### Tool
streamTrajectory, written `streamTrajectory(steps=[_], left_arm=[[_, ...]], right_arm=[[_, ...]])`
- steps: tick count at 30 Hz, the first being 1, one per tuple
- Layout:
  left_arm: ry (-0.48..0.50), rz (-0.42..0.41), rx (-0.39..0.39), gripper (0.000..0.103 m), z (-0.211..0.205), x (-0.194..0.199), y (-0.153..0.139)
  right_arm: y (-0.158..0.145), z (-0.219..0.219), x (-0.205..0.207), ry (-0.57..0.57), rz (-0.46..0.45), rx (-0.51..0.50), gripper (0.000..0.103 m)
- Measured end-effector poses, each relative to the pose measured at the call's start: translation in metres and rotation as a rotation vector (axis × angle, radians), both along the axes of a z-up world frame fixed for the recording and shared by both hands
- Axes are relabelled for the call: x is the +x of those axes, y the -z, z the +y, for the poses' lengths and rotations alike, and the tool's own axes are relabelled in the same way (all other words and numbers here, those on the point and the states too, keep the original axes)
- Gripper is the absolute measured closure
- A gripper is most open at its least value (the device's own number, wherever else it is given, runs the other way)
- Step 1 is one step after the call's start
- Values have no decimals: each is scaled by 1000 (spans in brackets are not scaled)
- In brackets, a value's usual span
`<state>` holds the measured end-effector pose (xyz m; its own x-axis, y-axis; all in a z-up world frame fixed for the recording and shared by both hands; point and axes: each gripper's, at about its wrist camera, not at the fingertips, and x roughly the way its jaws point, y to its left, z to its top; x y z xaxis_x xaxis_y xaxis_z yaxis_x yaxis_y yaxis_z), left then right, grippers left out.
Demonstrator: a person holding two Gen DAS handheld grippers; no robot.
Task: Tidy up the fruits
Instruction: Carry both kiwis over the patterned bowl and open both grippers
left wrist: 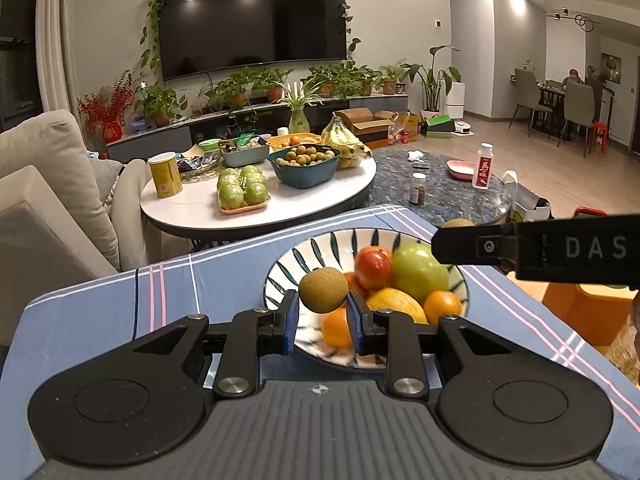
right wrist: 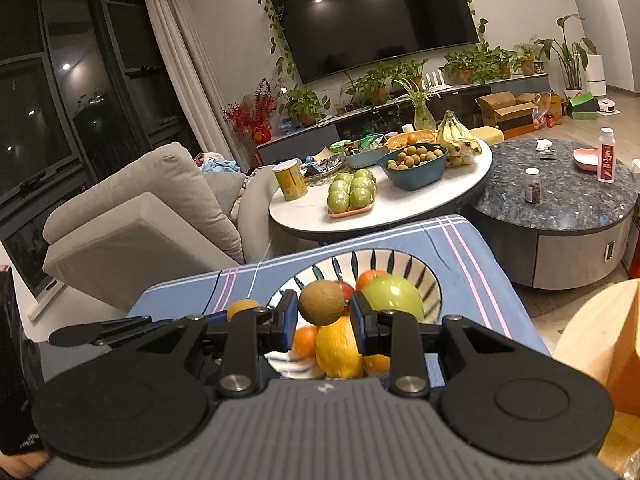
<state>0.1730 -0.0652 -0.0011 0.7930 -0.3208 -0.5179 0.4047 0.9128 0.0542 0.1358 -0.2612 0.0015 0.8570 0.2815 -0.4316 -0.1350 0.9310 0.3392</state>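
A brown kiwi [left wrist: 323,290] sits between the blue pads of my left gripper [left wrist: 323,305], which is shut on it just above the near rim of a white, dark-striped bowl [left wrist: 320,248]. The bowl holds a red apple [left wrist: 374,268], a green apple [left wrist: 418,272], a yellow fruit [left wrist: 396,304] and oranges [left wrist: 442,306]. My right gripper [right wrist: 325,313] is shut on a second kiwi [right wrist: 322,307] over the same bowl [right wrist: 400,262]. In the left wrist view the right gripper's black housing [left wrist: 560,248] reaches in from the right. The bowl rests on a blue striped cloth [left wrist: 120,304].
Behind stands a round white table [left wrist: 192,204] with a tray of green apples [left wrist: 242,190], a blue bowl of small fruits [left wrist: 306,166], bananas [left wrist: 344,140] and a yellow can [left wrist: 165,174]. A dark stone table [right wrist: 560,200] carries bottles. A beige sofa [right wrist: 132,208] is at the left.
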Motion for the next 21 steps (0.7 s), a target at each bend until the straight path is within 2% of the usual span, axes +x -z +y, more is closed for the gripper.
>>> streamTrajectory(steps=[11, 21], left_arm=[[-22, 41, 11, 79, -3, 32, 17], [-15, 62, 11, 79, -3, 40, 27]], right_arm=[[5, 8, 36, 0, 22, -9, 45], [13, 12, 49, -7, 44, -25, 45]])
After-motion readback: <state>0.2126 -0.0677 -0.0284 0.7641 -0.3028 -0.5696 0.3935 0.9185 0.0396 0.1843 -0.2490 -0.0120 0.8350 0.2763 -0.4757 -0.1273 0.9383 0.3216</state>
